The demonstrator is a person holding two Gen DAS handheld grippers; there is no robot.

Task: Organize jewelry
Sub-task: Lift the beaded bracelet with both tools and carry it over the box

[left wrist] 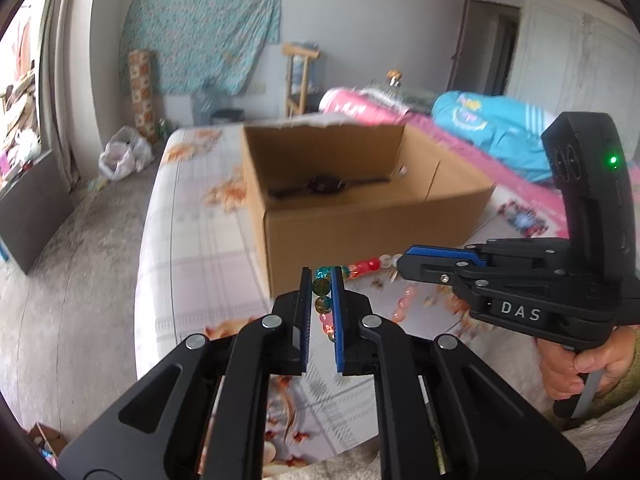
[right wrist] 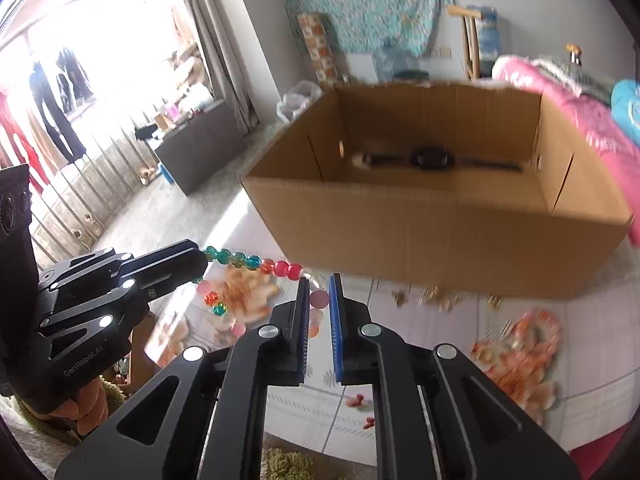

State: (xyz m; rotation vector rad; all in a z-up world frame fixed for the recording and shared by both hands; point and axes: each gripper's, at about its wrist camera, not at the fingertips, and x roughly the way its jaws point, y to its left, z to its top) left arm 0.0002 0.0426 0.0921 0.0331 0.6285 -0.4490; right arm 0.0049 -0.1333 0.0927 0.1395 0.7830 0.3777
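Beads come first, right between the two tools. They are round glass-looking beads on a string, blue-green, red, pink and clear, and they make one long bead necklace [right wrist: 256, 265]. The left tool [left wrist: 322, 280] has its two blue-padded fingers close together, pinching the blue-green end of the string. The right tool [right wrist: 319, 286] has its fingers narrow too, with pale pink beads in the thin gap. It seems to pinch them, but the beads are blurry there. The string is stretched almost straight from one tool to the other, and loose loops of it hang down below.

Under the beads is the bed with a white sheet printed with orange flowers [right wrist: 580, 332].

Just past the tools stands a big open brown cardboard box [left wrist: 360, 216] on the bed. Down inside it lies a black wristwatch with a long strap [right wrist: 430, 159], flat on the bottom.

I think the beads must go up over the box wall and into the box. Trouble could start here:

- If the two tools pull apart, the tight string could snap and beads would roll all over.
- Round beads are slippery, so one could pop out of a tool and that end would drop onto the bed.
- The hanging loops could catch on the near box edge when lifted.
- If one tool lets go early, the string could swing and miss the box.
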